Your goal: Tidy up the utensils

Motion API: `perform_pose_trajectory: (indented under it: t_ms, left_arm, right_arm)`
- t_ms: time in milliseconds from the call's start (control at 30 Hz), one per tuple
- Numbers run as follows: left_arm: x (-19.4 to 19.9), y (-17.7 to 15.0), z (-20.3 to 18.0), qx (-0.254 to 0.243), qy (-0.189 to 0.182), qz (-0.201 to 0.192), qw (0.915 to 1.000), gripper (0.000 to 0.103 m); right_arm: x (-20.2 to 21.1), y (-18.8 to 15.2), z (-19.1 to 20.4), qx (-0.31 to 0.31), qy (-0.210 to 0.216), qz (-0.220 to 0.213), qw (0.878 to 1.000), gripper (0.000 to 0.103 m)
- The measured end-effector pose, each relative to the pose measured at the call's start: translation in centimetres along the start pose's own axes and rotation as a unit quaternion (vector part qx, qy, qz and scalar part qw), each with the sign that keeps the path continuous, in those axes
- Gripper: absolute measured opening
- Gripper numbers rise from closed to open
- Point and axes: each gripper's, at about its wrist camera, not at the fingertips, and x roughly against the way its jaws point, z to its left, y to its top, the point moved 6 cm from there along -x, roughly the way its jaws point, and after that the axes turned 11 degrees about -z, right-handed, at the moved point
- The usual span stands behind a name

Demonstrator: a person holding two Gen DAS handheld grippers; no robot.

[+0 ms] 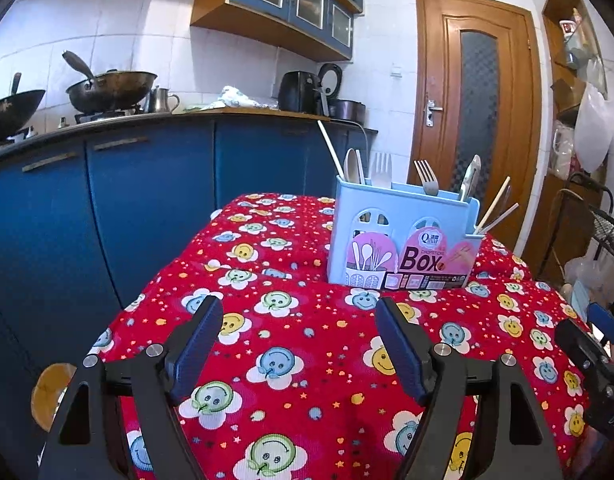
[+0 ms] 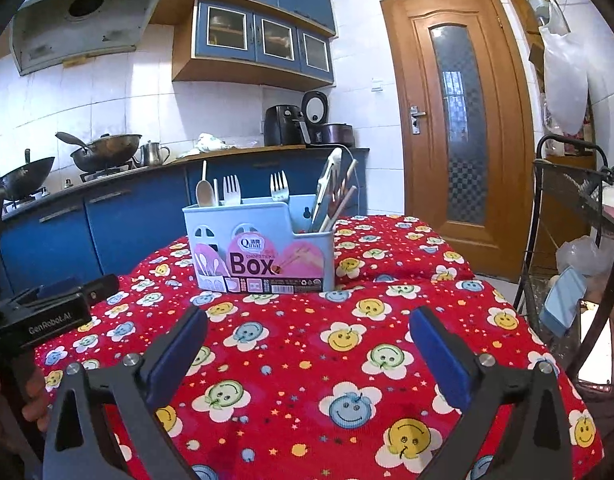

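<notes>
The blue utensil box (image 1: 403, 240) stands upright on the red-clothed worktop (image 1: 307, 344), ahead of both grippers. The left hand-held gripper (image 1: 299, 308) and right hand-held gripper (image 2: 307, 320) gape wide, both empty. It sits right of the left's axis, left of the right's; neither looks clearly nearer

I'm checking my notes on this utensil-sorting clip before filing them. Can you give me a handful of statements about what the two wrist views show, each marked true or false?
1. The blue utensil box stands upright on the red tablecloth. True.
2. The left gripper is shut on a fork. False: its jaws stand wide apart with nothing between them.
3. Forks and a spoon stick up out of the box. True.
4. The right gripper touches the box. False: it is open, apart from the box, on the near side.
5. Loose utensils lie scattered on the tablecloth. False: none show on it.
</notes>
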Motion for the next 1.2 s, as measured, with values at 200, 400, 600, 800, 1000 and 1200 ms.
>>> perform_pose_trajectory:
  t_ms: [200, 400, 600, 800, 1000, 1200]
  left_arm:
    - [0.0, -0.08, -0.11, -0.004, 0.001, 0.001, 1.0, 0.079]
    - [0.27, -0.03, -0.31, -0.014, 0.003, -0.003, 0.9999, 0.079]
    - [0.22, 0.03, -0.3, -0.015, 0.001, -0.004, 0.9999, 0.079]
    - [0.24, 0.02, -0.48, -0.017, 0.0, -0.005, 0.9998, 0.079]
    - [0.26, 0.05, -0.6, -0.02, 0.0, -0.007, 0.9998, 0.079]
    - [0.19, 0.08, -0.56, -0.017, 0.001, -0.006, 0.9998, 0.079]
  right_arm:
    - [0.12, -0.04, -0.18, -0.004, -0.002, -0.002, 1.0, 0.103]
    - [0.08, -0.06, -0.24, -0.004, -0.002, -0.001, 1.0, 0.103]
    - [-0.05, -0.15, -0.26, -0.005, -0.002, 0.001, 1.0, 0.103]
    - [0.03, -0.21, -0.24, -0.005, -0.003, 0.002, 1.0, 0.103]
    - [-0.02, -0.18, -0.26, -0.005, -0.003, 0.001, 1.0, 0.103]
    - [0.03, -0.18, -0.27, -0.006, -0.003, 0.001, 1.0, 0.103]
